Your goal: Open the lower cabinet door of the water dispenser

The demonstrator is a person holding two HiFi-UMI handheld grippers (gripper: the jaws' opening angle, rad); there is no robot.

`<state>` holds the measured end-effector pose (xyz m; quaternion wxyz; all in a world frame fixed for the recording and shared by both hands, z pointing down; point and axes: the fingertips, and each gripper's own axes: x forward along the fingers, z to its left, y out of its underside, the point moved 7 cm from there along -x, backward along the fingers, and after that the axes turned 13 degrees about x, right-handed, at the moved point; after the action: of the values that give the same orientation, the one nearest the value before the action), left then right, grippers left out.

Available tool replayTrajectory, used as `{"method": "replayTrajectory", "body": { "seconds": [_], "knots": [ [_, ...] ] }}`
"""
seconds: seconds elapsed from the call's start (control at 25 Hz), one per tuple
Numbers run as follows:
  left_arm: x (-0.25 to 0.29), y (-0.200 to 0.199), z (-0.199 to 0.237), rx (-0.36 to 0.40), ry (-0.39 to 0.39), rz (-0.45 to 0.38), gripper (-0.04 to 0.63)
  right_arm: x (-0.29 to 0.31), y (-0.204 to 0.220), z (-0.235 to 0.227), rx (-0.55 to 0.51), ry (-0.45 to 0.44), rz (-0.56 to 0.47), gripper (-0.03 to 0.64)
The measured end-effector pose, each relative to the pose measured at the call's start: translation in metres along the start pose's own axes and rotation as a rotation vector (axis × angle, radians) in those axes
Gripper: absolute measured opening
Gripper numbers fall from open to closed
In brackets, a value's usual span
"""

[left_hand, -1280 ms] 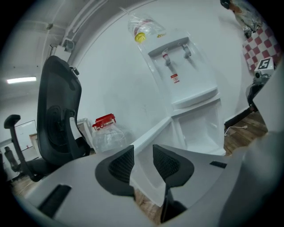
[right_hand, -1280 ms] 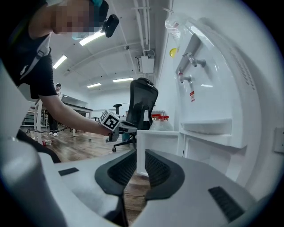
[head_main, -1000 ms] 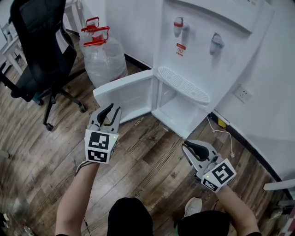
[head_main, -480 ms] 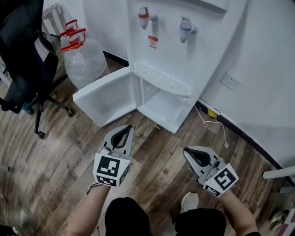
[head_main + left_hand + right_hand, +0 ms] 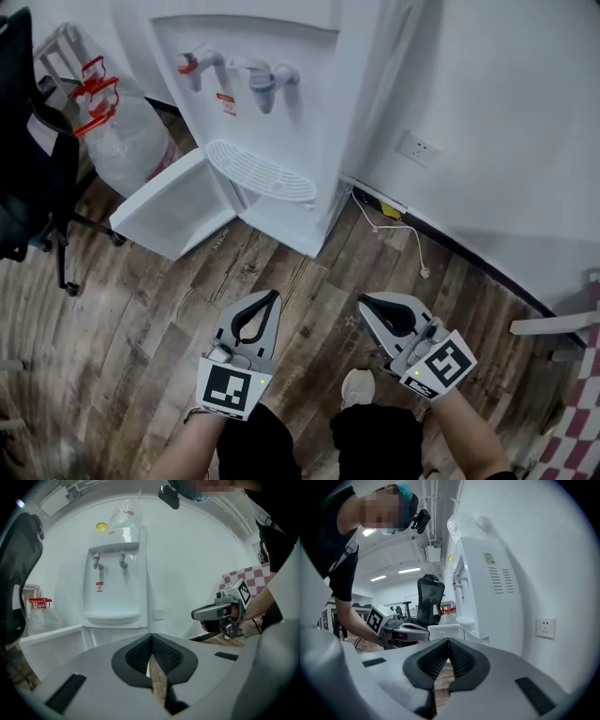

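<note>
Lower cabinet door (image 5: 173,208) is swung wide open off the base of the water dispenser (image 5: 272,94). Left gripper (image 5: 272,298) and right gripper (image 5: 365,303) are held well in front of the dispenser, jaws closed, nothing gripped. Risk: door gets knocked shut or overstrained at the hinge if bumped.

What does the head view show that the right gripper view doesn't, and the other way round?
Only the head view: the white cord lying on the wood floor. Only the right gripper view: ceiling lights and the vent slots on the side of the water dispenser. Both: that dispenser, its open lower door, the wall socket and the office chair.
</note>
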<state>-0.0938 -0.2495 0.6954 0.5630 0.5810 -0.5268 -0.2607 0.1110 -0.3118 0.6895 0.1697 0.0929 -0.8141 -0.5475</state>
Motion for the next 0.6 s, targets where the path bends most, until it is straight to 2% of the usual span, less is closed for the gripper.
{"method": "replayTrajectory", "body": {
  "seconds": [0.16, 0.36, 0.6],
  "knots": [
    [-0.015, -0.053, -0.006, -0.042, 0.038, 0.021, 0.014, -0.022, -0.044, 0.015, -0.002, 0.018, 0.034, 0.023],
    [-0.033, -0.129, -0.005, -0.067, 0.084, 0.034, 0.014, -0.057, -0.108, 0.034, 0.037, 0.073, 0.028, 0.023],
    [-0.073, -0.220, -0.003, -0.199, 0.100, 0.048, 0.014, -0.089, -0.178, 0.079, 0.137, 0.118, 0.015, 0.023]
  ]
}}
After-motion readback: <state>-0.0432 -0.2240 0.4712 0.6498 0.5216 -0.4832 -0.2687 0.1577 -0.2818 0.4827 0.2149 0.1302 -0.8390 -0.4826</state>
